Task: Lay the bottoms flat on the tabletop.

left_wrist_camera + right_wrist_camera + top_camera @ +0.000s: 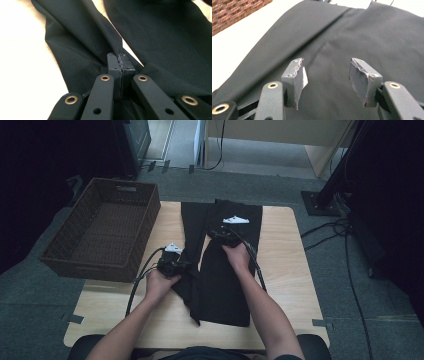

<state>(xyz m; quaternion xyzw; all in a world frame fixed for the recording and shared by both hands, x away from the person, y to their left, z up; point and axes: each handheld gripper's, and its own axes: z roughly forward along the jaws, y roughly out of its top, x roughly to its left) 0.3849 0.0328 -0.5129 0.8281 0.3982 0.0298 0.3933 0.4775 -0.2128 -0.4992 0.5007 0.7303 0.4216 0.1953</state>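
Black trousers [220,270] lie on the table [285,270], long axis running away from me, legs pointing to the far edge. My left gripper [120,63] is clamped on a fabric fold; my right gripper [325,75] hovers over the cloth, jaws apart.

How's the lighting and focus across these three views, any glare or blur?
High view: dim, dark corners, black trousers lack detail. Left gripper view: table blown out white, nearest jaw links soft. Right gripper view: table corner overexposed, basket blurred, pads sharp.
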